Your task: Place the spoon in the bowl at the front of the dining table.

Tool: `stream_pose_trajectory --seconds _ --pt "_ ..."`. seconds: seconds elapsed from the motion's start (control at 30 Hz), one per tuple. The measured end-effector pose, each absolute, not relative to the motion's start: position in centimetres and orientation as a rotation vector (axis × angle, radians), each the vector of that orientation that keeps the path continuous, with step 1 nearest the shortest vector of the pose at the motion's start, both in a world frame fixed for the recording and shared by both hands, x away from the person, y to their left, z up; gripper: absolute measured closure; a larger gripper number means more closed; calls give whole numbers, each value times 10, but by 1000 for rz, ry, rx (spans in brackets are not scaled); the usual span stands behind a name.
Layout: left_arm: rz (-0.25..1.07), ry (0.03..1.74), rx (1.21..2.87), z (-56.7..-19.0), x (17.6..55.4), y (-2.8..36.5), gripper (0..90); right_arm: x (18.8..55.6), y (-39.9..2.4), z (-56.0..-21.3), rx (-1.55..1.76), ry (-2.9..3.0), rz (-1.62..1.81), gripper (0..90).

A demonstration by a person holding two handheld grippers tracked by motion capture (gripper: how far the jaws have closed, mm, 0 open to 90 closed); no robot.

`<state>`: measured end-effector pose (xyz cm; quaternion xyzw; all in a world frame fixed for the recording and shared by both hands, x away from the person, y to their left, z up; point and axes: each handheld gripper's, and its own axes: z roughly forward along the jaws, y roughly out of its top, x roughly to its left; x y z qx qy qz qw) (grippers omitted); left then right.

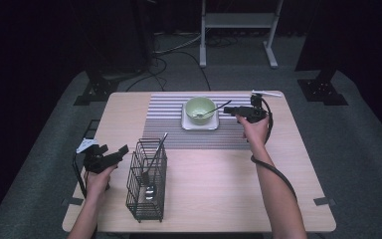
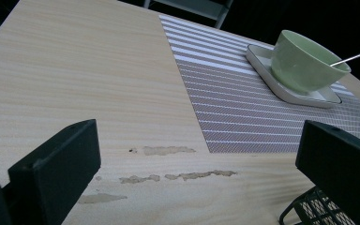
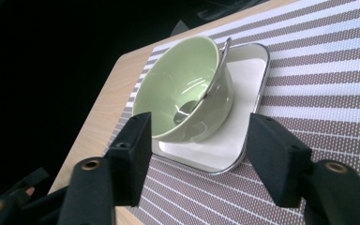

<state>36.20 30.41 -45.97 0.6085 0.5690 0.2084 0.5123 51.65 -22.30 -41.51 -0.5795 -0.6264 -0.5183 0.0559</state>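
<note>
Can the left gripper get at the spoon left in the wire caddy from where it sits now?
Probably yes. The left gripper sits beside the wire caddy, jaws open, nothing between them. The spoon pokes above the rim, so its handle looks free to take.

1. No readable text, label, brand, number or sign in any of the three views.
2. Green bowl (image 3: 187, 89), white square plate (image 3: 243, 117), striped placemat (image 1: 169, 119): plain surfaces (stripes and dot weave are pattern only).
3. Wire basket (image 1: 146, 186), tabletop (image 2: 75, 84): unmarked.
</note>
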Motion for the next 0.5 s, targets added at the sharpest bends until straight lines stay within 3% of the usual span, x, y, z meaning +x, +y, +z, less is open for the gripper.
stream_pose_trajectory --seconds 0.5 --pt "502 1371 1463 -460 362 304 0 504 -220 -415 -1678 -1994 -1532 304"
